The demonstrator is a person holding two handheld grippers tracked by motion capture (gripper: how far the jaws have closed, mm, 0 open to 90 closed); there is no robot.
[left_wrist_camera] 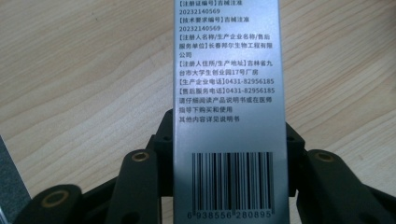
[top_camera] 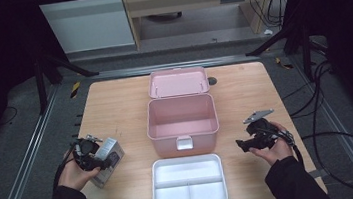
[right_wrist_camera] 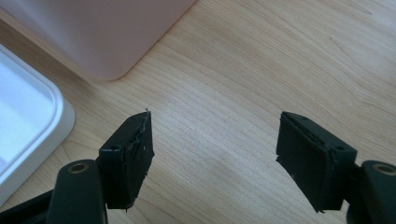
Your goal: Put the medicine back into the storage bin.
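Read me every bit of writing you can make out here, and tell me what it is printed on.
All of it is on the grey box between the left gripper's jaws:
"20232140569"
"长春邦尔生物工程有限公司"
"0431-82956185", printed twice
"请仔细阅读产品说明书或在医师指导下购买和使用"
"其他内容详见说明书"
Under the barcode: "6 938556 280895"
The address line is too small to read surely.
The pink box and white tray show no writing.

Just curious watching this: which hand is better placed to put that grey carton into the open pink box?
Probably the left. The left gripper already has the grey carton between its jaws, while the right gripper is open with nothing between them, right of the pink box.
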